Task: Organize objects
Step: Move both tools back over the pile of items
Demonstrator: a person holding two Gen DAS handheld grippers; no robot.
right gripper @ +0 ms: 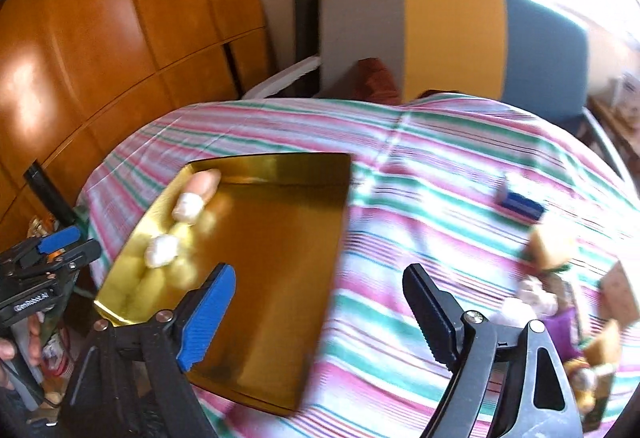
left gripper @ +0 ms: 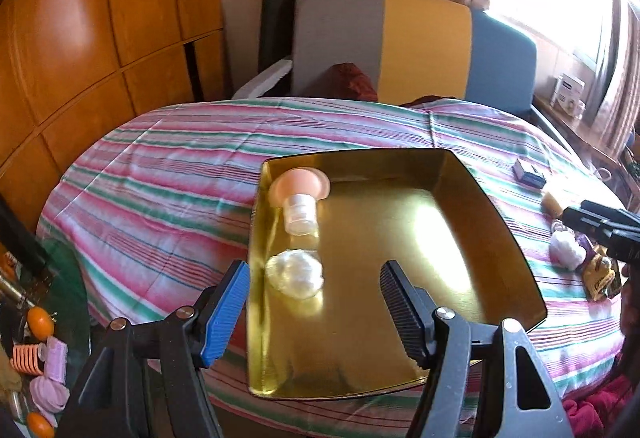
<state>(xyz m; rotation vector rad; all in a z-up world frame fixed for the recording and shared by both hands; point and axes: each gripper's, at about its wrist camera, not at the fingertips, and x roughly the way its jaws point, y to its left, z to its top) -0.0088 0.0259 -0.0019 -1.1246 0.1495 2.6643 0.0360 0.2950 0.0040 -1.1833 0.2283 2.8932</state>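
Risk: both the left gripper (left gripper: 314, 300) and right gripper (right gripper: 320, 304) gape wide and empty, gold tray (left gripper: 460, 238) holds two pieces at its 10 o'clock corner, loose clutter (right gripper: 560, 290) crowds the tabletop (right gripper: 400, 198) at 3 o'clock, so a hasty grab could scatter neighbours.

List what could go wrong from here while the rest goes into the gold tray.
1. The gold tray lies near the table's front edge; a nudge might slide it off.
2. The pink-capped bottle lies on its side and may roll when the next item lands.
3. The remaining items sit clustered, so the open right gripper may snag a neighbour.
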